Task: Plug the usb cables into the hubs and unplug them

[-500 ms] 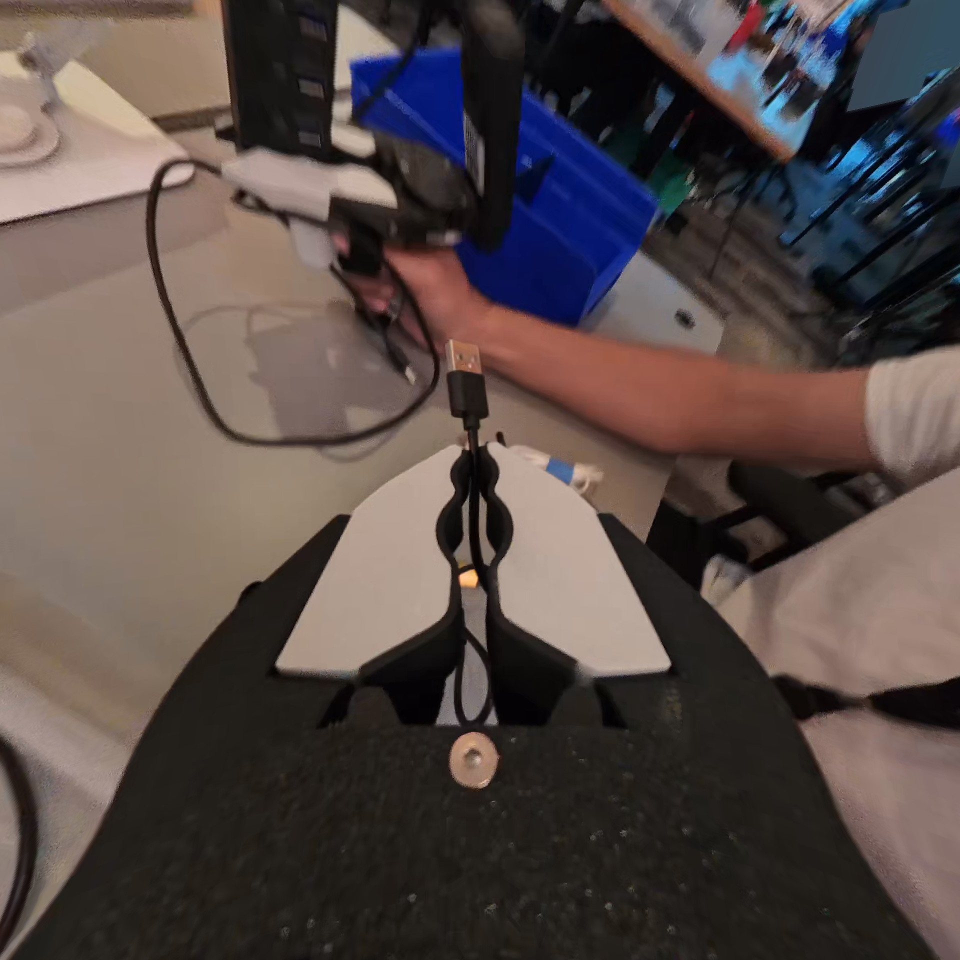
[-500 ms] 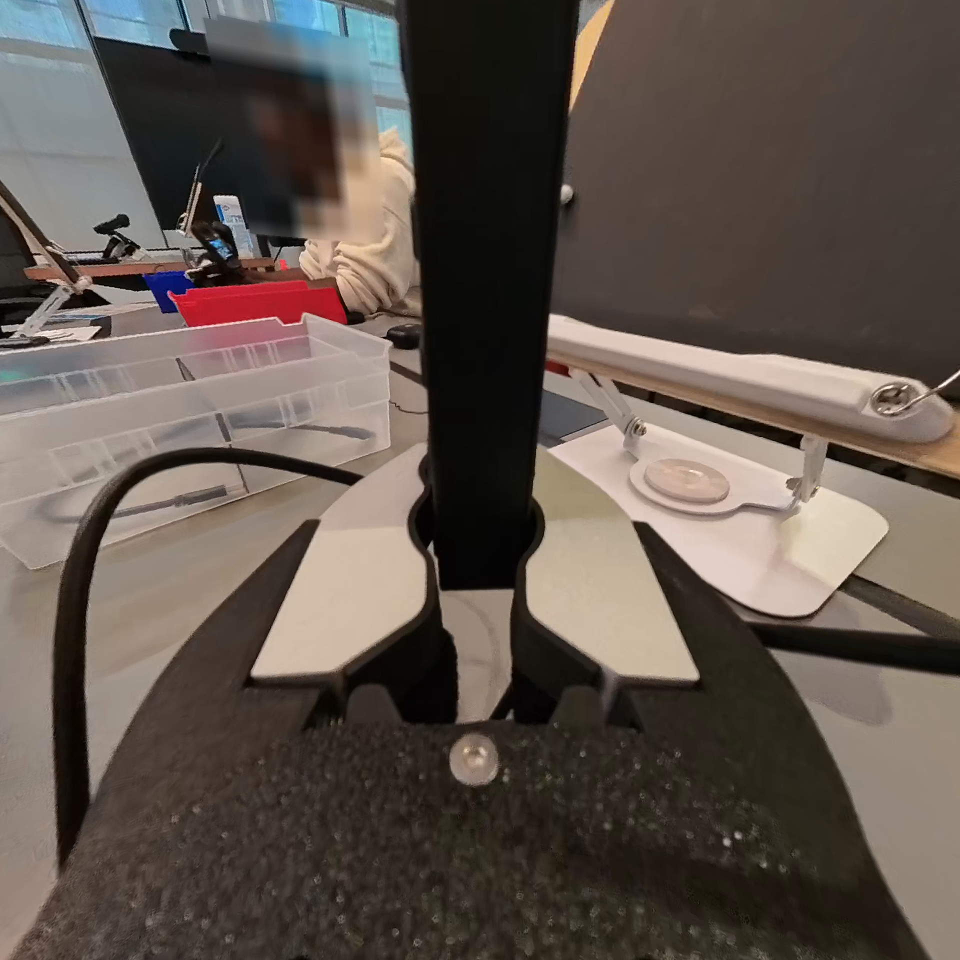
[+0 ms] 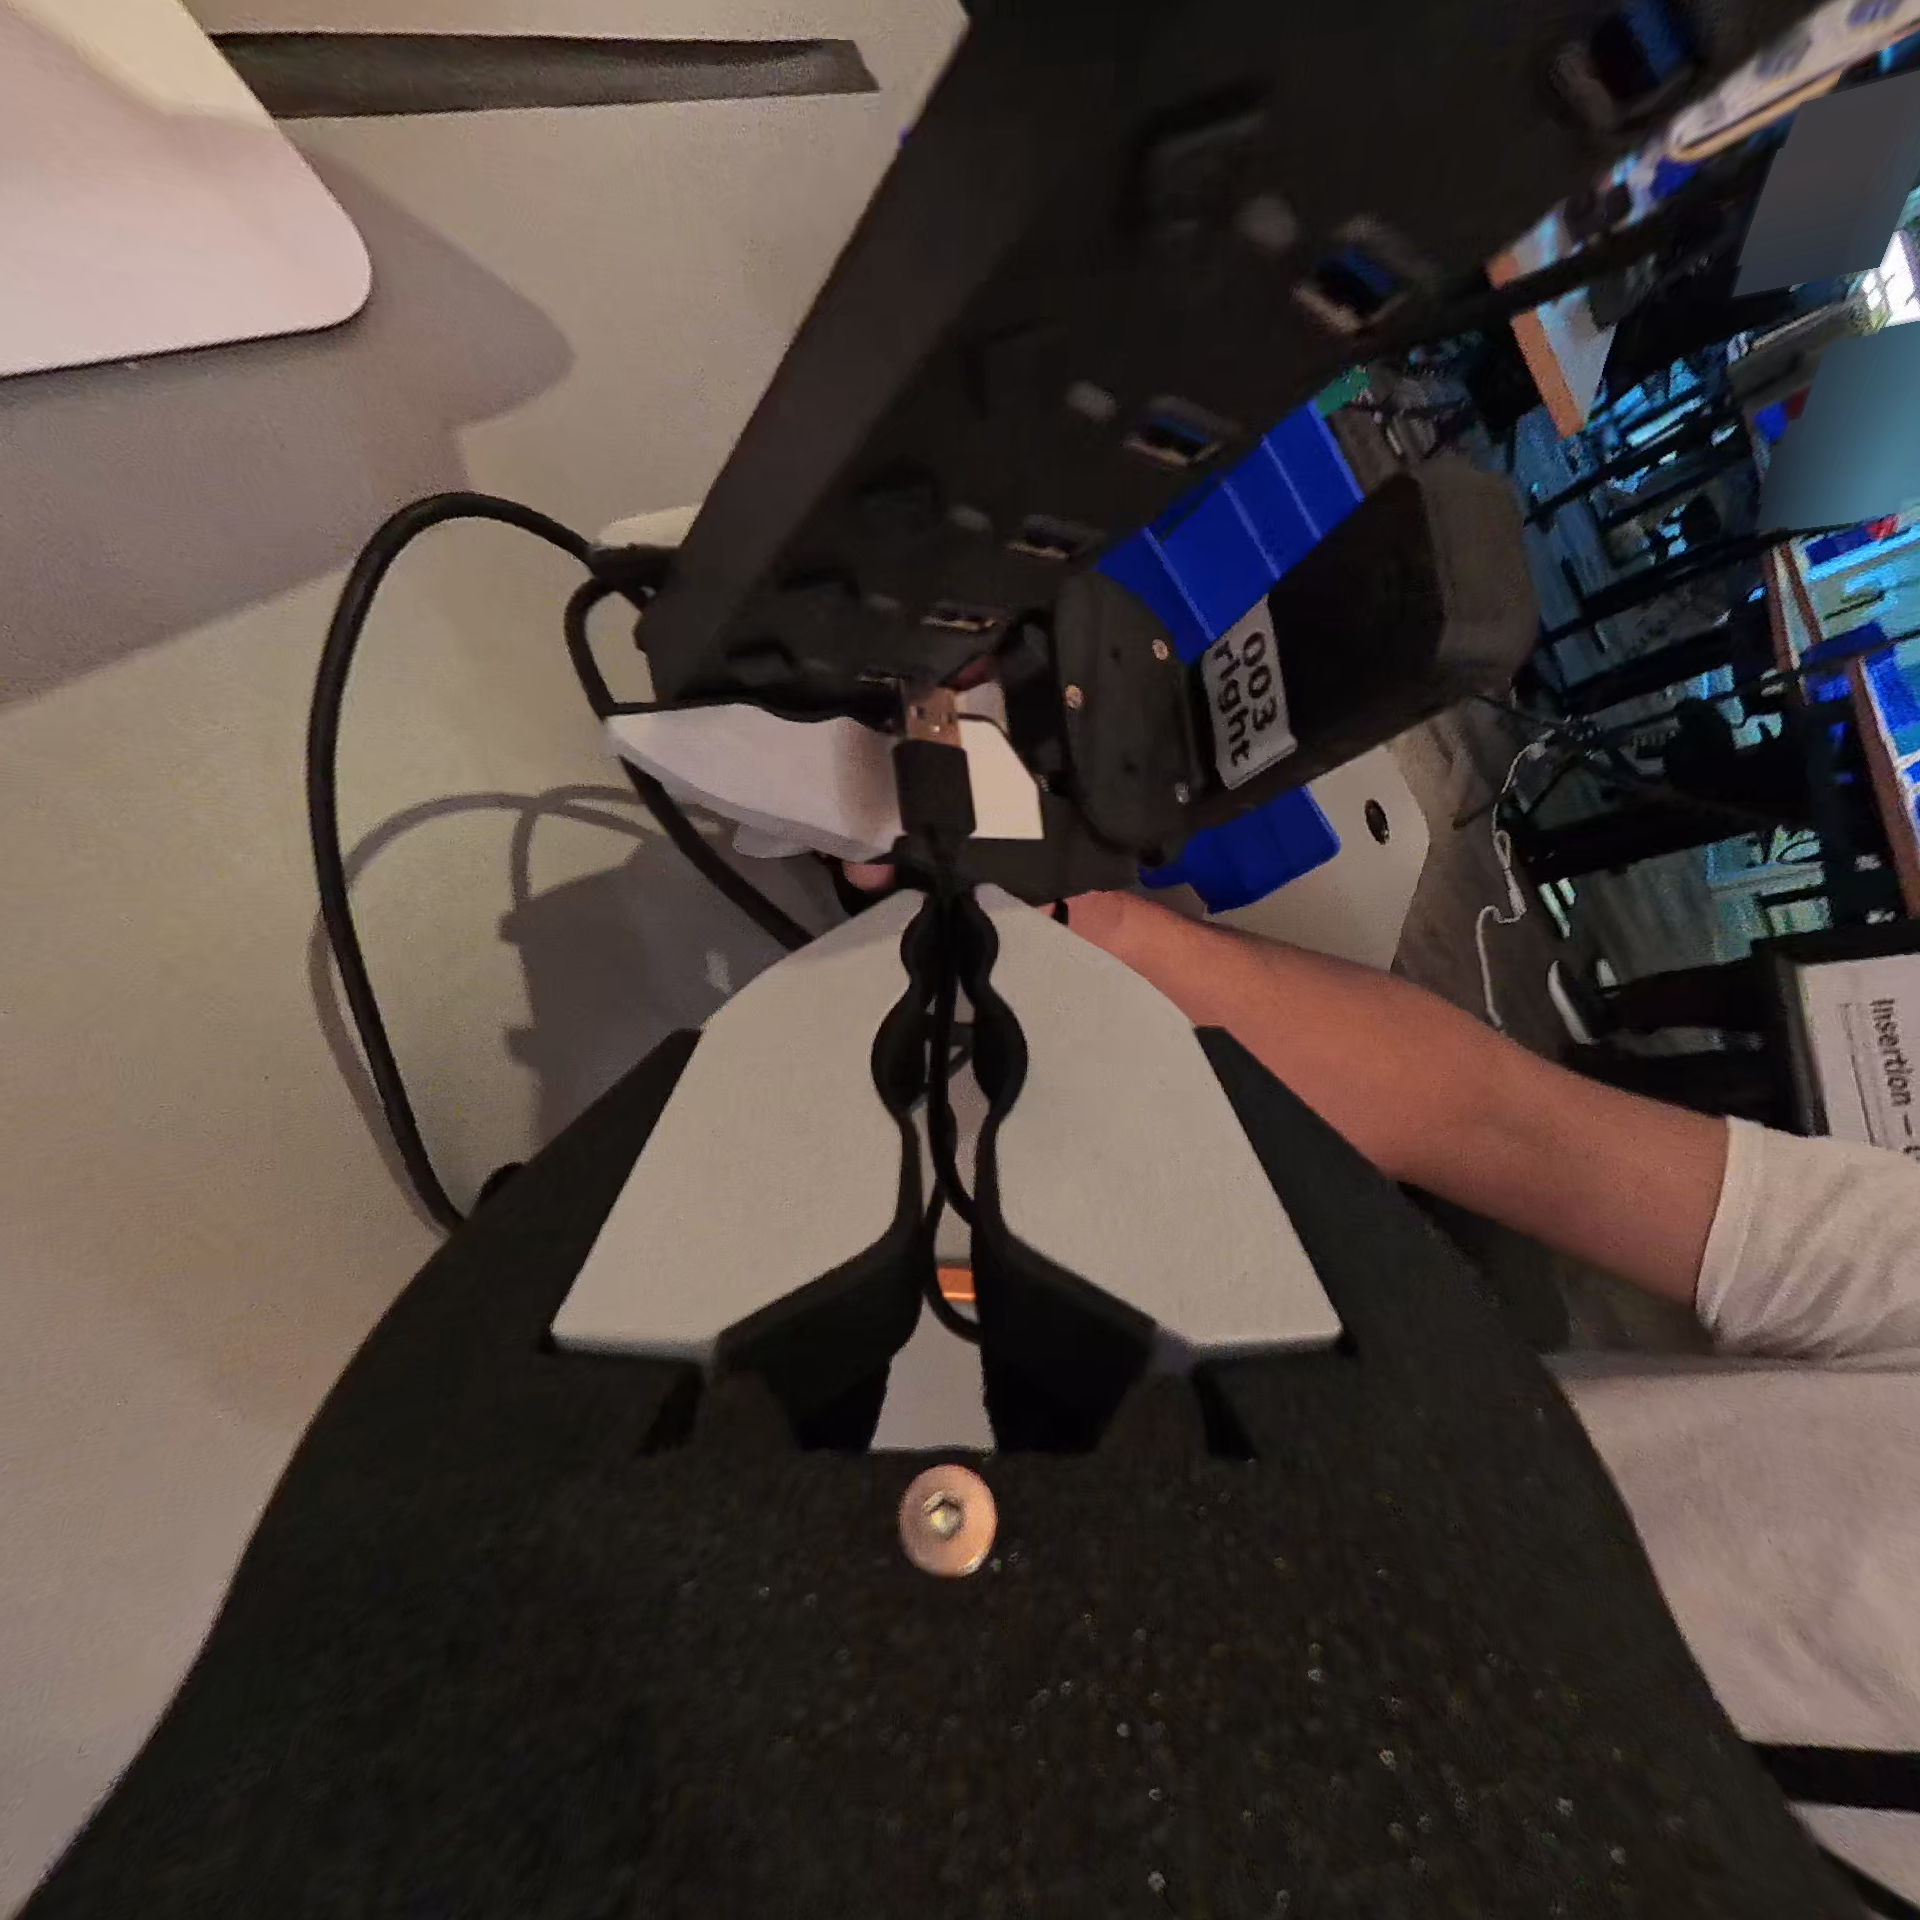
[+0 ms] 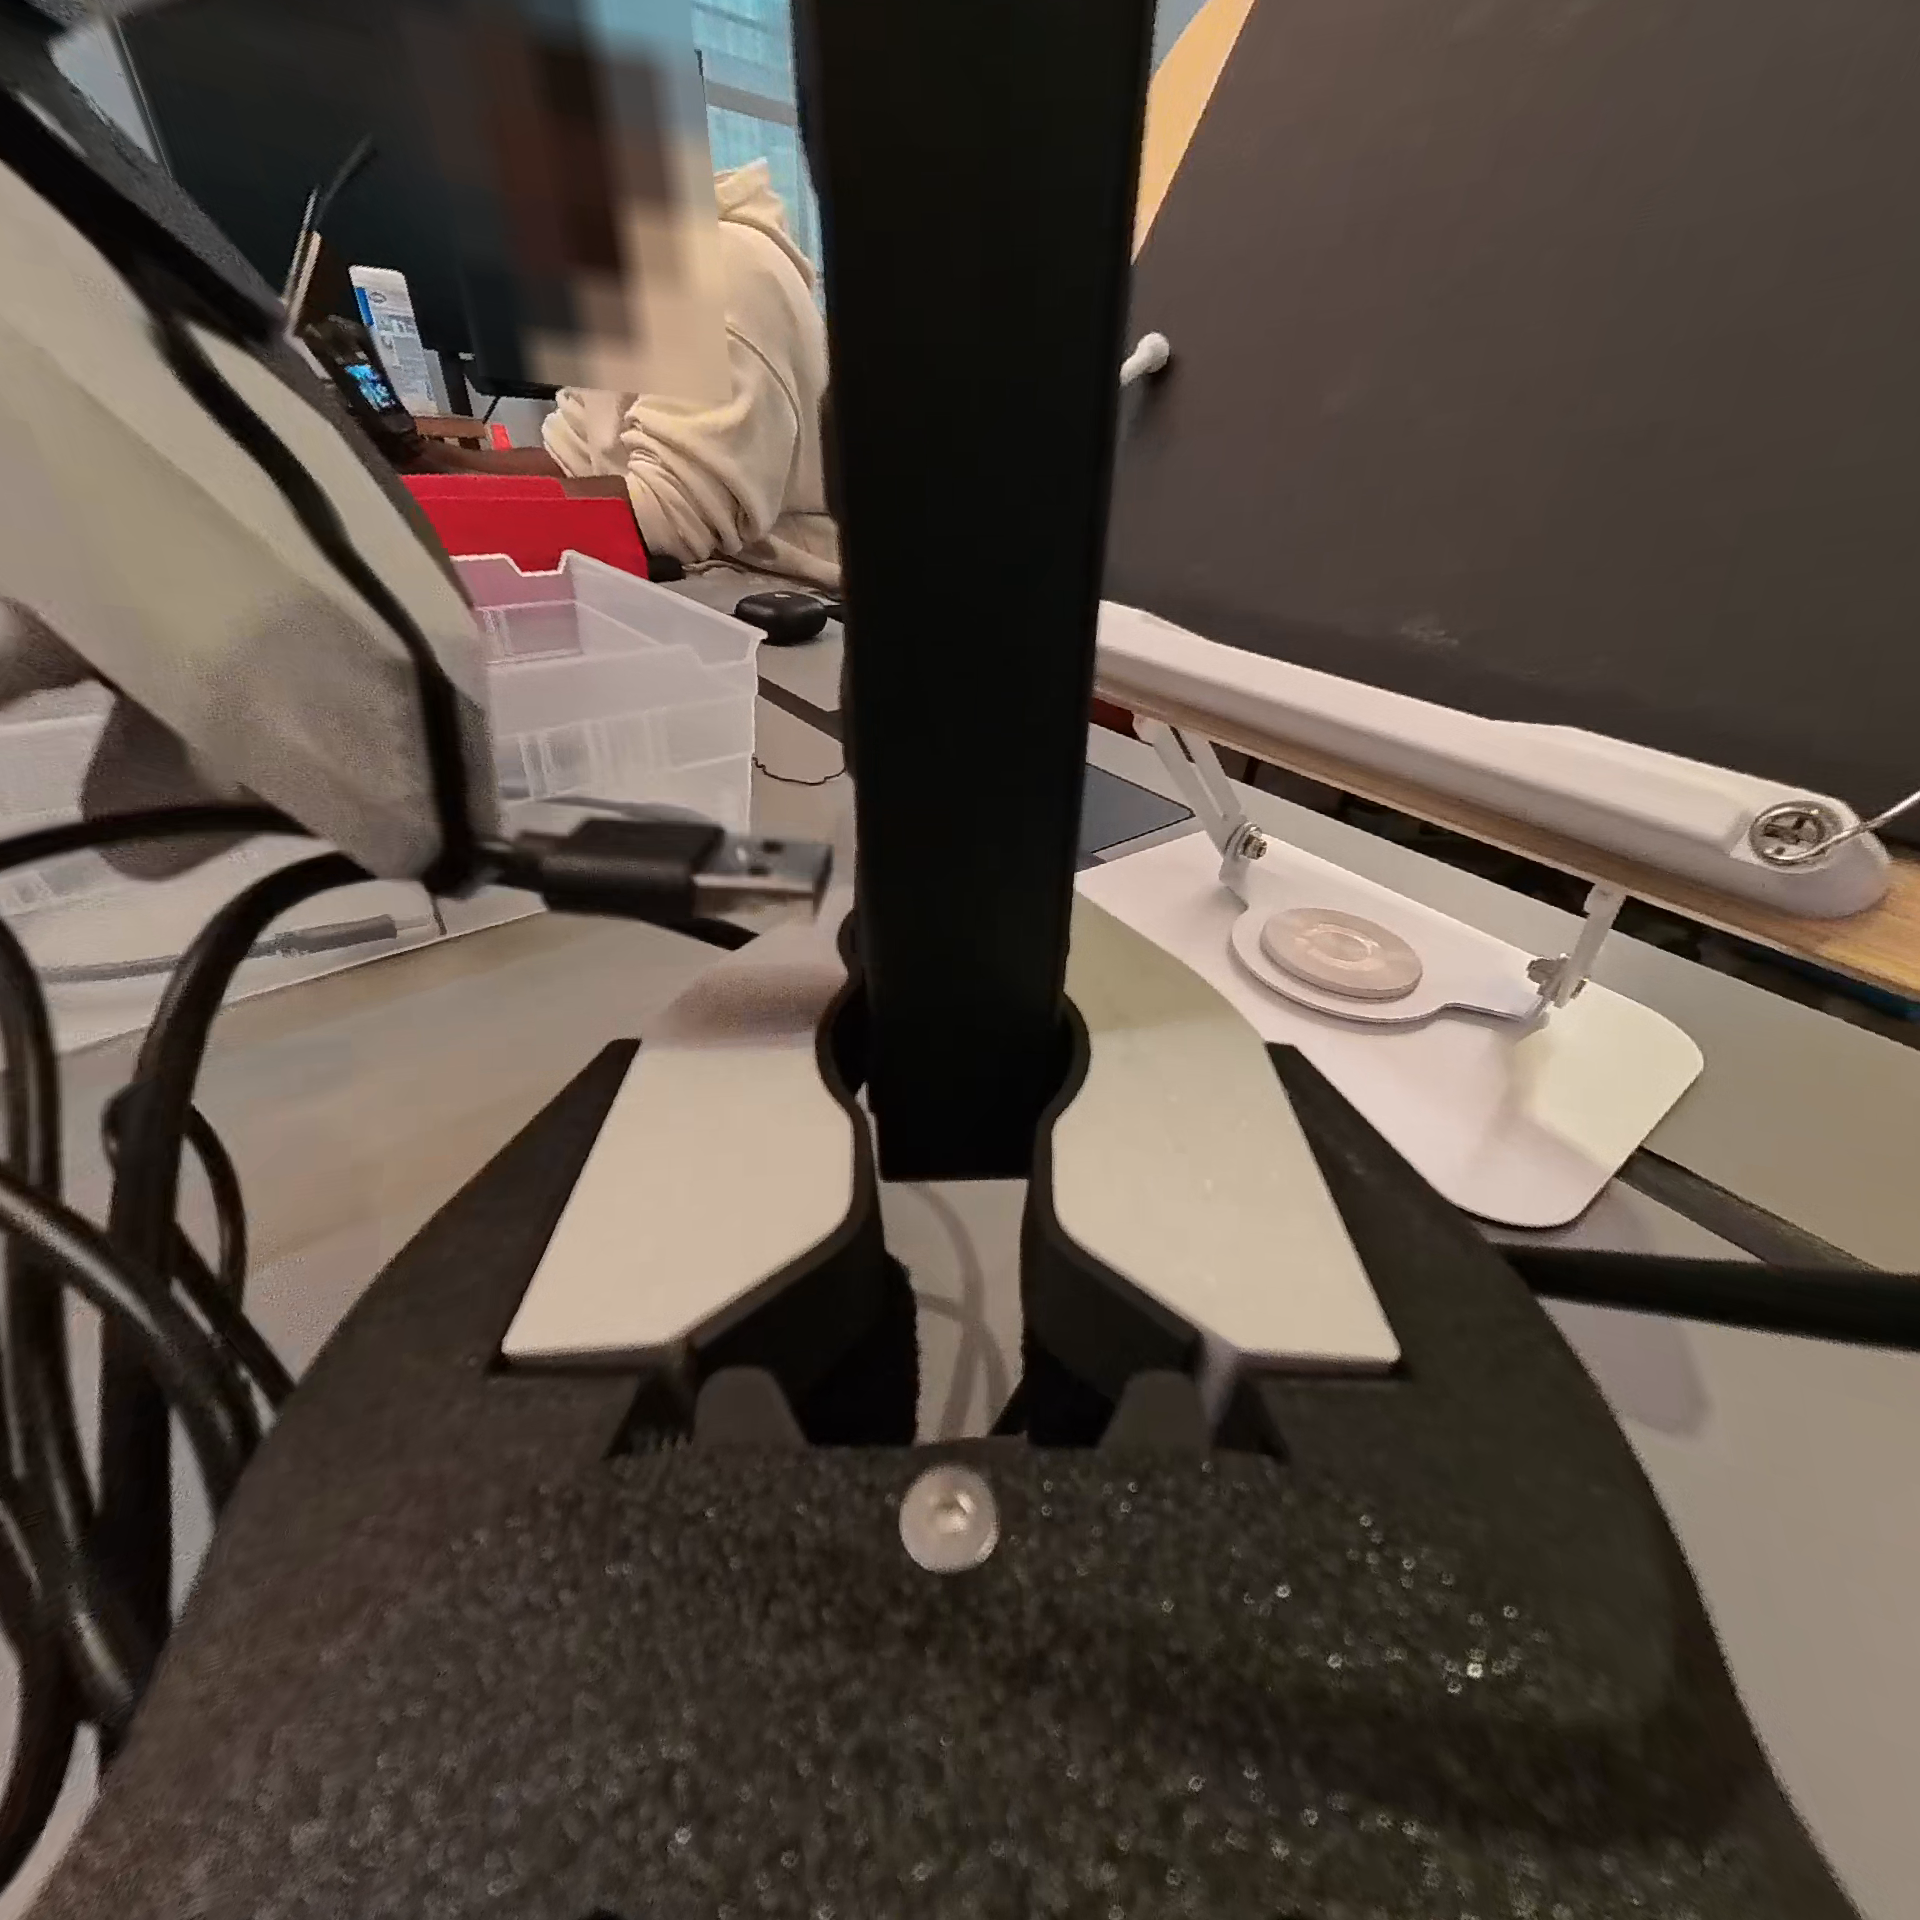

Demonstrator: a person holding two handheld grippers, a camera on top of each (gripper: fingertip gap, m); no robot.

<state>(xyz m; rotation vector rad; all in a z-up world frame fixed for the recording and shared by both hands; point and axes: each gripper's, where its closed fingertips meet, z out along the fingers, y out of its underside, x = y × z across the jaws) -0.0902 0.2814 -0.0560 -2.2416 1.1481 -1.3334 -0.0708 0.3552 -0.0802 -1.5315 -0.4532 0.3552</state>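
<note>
Your left tool (image 3: pixel 940 914) is clenched on the thin black usb cable (image 3: pixel 940 1039) just behind its plug (image 3: pixel 935 769), so the plug juts straight ahead along the fingers. Your right tool (image 4: pixel 961 1091) is clenched on the lower end of the long black hub (image 4: pixel 966 520), which it holds upright, clear of the tabletop (image 3: pixel 208 935).

The relation that governs the coming move: the plug's long axis runs toward the port face of the hub (image 3: pixel 1091 364), and its metal tip sits just short of the lowest ports (whether it has met a slot mouth cannot be told, since that corner is dark). In the right wrist view the plug (image 4: pixel 686 868) lies level, just left of the hub and pointing at its side.

The hub's long axis stands crosswise to the plug, so insertion looks like a short forward push by your left tool, the right bracing against it. A slight tilt of the plug could jam it on the slot rim.
</note>
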